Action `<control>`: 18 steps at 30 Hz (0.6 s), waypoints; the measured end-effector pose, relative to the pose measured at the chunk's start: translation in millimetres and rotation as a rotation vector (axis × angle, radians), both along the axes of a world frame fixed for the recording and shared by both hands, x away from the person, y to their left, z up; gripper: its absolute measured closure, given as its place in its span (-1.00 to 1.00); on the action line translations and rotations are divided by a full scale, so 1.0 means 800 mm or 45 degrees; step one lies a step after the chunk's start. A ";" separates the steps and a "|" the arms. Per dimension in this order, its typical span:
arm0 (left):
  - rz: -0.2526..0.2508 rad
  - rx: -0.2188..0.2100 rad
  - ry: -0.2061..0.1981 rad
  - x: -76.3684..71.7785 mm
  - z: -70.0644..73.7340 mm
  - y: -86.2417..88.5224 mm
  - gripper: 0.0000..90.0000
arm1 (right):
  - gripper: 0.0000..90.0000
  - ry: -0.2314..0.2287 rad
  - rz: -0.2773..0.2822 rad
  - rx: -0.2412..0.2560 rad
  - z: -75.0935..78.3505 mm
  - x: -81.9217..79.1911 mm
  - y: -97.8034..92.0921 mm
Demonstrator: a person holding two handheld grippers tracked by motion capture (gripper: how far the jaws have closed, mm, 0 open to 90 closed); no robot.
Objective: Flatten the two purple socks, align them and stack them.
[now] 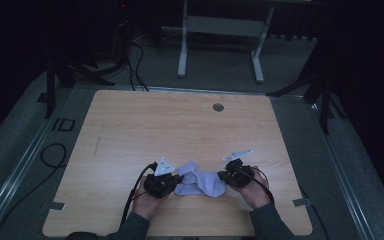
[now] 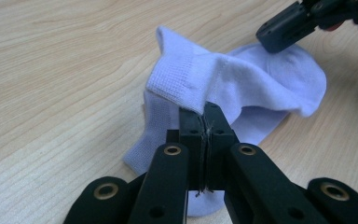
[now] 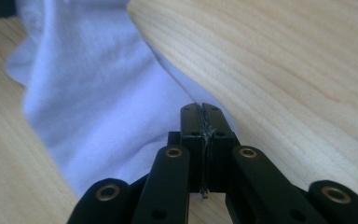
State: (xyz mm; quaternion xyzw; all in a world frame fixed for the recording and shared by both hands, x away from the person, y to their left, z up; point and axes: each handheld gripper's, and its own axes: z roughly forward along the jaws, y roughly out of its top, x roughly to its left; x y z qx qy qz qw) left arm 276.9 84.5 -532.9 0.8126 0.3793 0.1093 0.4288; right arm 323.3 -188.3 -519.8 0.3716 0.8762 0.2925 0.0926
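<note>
A pale lavender sock [image 1: 200, 182] lies bunched on the wooden table [image 1: 180, 125] near its front edge, between my two grippers. My left gripper [image 1: 179, 178] is at the sock's left end. In the left gripper view the left gripper [image 2: 205, 108] is shut on a raised cuff edge of the sock [image 2: 242, 79], with more pale fabric lying flat beneath. My right gripper [image 1: 221, 176] is at the sock's right end, and its tip [image 2: 265, 39] meets the rounded toe part. In the right gripper view the right gripper [image 3: 200, 108] is shut with the sock [image 3: 107, 107] draping from its tips.
A round cable hole [image 1: 218, 107] sits at the table's far middle. Beyond the table stands a grey metal frame [image 1: 220, 30] on the floor. Black cables [image 1: 55, 155] lie on the floor at the left. Bare wood stretches behind and beside the sock.
</note>
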 end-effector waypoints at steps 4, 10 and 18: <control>0.000 -0.022 0.015 -0.001 0.002 0.005 0.97 | 0.97 -0.024 -0.006 0.020 0.012 -0.001 -0.001; 0.002 -0.048 0.041 -0.008 0.003 0.013 0.97 | 0.97 -0.050 -0.037 0.007 0.018 0.005 -0.001; 0.005 -0.033 0.111 -0.023 -0.009 0.020 0.97 | 0.97 -0.073 -0.053 -0.052 0.007 0.016 0.004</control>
